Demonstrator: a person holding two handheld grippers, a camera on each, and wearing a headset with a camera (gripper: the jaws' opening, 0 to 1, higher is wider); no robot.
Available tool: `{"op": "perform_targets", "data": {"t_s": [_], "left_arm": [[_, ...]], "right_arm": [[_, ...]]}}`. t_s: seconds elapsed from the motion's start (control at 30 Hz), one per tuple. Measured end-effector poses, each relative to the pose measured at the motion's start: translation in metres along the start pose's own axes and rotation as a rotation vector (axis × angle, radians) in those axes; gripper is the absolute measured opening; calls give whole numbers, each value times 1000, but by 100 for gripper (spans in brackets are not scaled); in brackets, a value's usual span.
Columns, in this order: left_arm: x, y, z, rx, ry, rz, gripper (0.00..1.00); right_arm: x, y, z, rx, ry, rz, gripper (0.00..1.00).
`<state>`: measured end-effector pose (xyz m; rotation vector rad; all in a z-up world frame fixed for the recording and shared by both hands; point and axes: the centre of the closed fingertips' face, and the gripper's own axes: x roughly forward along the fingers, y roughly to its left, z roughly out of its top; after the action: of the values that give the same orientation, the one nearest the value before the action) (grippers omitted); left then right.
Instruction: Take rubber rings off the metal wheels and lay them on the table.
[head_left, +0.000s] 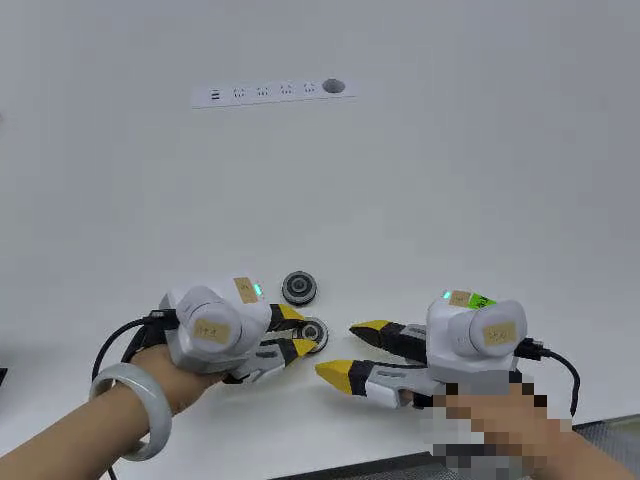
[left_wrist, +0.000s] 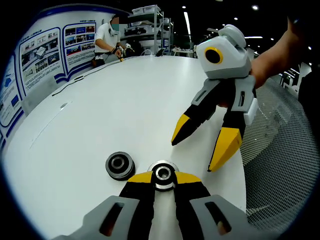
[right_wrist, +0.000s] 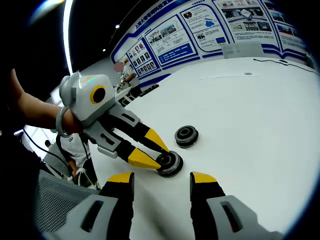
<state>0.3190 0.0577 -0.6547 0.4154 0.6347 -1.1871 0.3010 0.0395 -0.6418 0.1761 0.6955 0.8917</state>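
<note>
At the table (head_left: 450, 200), our head view takes in a power strip (head_left: 270, 92) at the far edge; the left gripper view, a person (left_wrist: 107, 37) beyond. Our left gripper (head_left: 307, 332) clamps the near wheel (head_left: 316, 334). The right gripper (head_left: 338, 350) gapes wide, empty, just right. The far wheel (head_left: 299, 288) lies just beyond.

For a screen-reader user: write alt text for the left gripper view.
The left gripper clamps a metal wheel on the white table. A second wheel lies beside it; the right gripper, jaws open, points toward them.
</note>
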Motion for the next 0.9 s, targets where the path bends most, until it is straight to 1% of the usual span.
{"op": "perform_targets", "data": {"t_s": [0.1,0.4,0.63,0.9], "left_arm": [[1,1,0,0,0,-2,14],[2,0,1,33,9,-10,14],[2,0,1,35,10,-18,13],[1,0,1,36,9,-18,13]], "right_arm": [[1,-1,1,11,-8,0,46],[2,-1,1,39,-15,6,46],[4,-2,5,64,-29,11,45],[7,-6,10,120,-46,11,42]]}}
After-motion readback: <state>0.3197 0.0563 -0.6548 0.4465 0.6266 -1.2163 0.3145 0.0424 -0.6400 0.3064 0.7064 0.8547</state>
